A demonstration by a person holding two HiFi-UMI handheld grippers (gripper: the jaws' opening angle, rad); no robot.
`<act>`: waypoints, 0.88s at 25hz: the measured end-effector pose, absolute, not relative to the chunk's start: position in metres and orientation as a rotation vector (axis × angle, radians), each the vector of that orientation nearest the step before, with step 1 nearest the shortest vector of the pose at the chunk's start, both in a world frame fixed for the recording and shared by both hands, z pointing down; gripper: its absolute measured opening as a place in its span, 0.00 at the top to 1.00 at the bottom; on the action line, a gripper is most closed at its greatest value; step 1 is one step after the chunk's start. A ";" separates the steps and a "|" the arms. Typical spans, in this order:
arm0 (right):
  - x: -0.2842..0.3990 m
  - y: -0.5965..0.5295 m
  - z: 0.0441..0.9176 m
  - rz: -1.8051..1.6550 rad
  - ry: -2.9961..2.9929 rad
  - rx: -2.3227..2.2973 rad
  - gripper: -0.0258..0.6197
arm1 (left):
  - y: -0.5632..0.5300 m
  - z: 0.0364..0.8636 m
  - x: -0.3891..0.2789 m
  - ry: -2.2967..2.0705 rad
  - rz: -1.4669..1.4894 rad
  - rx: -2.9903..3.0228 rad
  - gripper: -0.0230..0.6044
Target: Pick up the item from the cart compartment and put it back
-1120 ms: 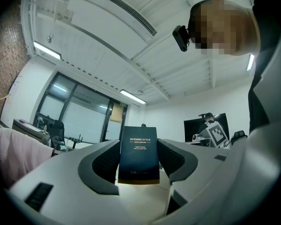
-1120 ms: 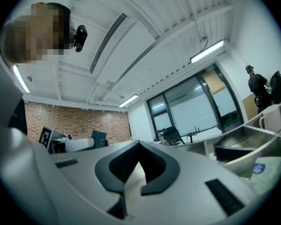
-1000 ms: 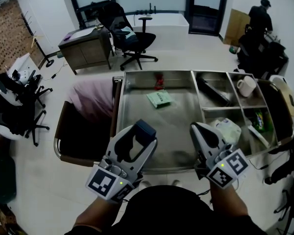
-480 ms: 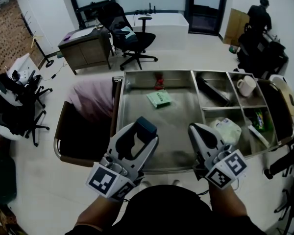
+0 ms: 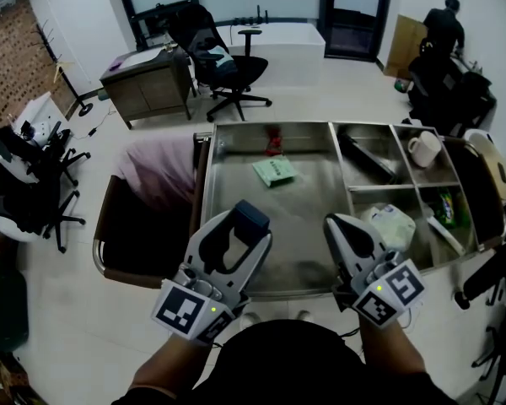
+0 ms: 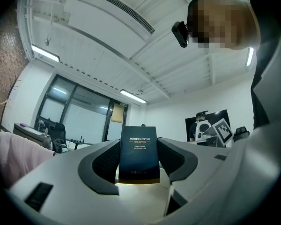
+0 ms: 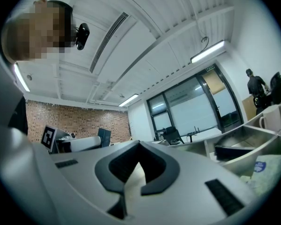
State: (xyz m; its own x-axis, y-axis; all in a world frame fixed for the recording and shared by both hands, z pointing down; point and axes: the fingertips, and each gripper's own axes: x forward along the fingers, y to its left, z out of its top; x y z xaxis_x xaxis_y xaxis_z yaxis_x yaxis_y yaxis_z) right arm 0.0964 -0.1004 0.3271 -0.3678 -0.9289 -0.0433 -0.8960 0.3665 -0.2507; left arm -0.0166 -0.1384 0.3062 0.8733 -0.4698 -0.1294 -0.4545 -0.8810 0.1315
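the left gripper, nearest the camera with the person's own dark top cut off at the bottom edge of the head view, has its fingers clamped on a dark blue box. the box stands on end between the pads, long axis upright, printed face toward the gripper's camera. beside it the right gripper carries nothing, its fingers drawn together at the tips.

both tools hang over the near rim of the steel cart. the large compartment opens just beyond and below the box, so setting it back looks like a job for the left hand alone: forward, then down onto bare steel. the right hand sits nearer the small bins on the right, where a white bag lies just past its fingers.

farther along the large compartment a green packet lies flat, well apart from the box, and behind it sits a small red thing too blurred to name. a white mug stands in a far right bin.

the grippers cover the cart's near rim and the floor under the box, so the exact landing spot cannot be seen, and nothing shows which spot the box belongs to. beyond the cart an office chair and a person stand in the room.
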 end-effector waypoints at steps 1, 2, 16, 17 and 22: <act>0.096 -0.100 0.327 -0.275 2.444 -1.648 0.93 | -0.138 0.307 -0.016 -0.727 -0.240 2.947 0.57; 0.097 -0.100 0.326 -0.276 2.443 -1.645 0.93 | -0.138 0.307 -0.016 -0.726 -0.240 2.947 0.57; 0.100 -0.102 0.323 -0.272 2.440 -1.644 0.93 | -0.141 0.297 -0.014 -0.737 -0.212 2.988 0.57; 0.100 -0.102 0.323 -0.272 2.439 -1.645 0.93 | -0.144 0.295 -0.013 -0.746 -0.193 3.003 0.57; 0.103 -0.102 0.323 -0.274 2.435 -1.643 0.93 | -0.160 0.279 0.000 -0.765 -0.044 3.107 0.57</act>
State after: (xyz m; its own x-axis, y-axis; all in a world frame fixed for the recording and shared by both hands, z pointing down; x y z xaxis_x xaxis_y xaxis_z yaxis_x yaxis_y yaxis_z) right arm 0.1028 -0.1020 0.3230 -0.3671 -0.9286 -0.0541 -0.8933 0.3682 -0.2577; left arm 0.0000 -0.1604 0.2787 0.8853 -0.4632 -0.0407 -0.4648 -0.8840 -0.0497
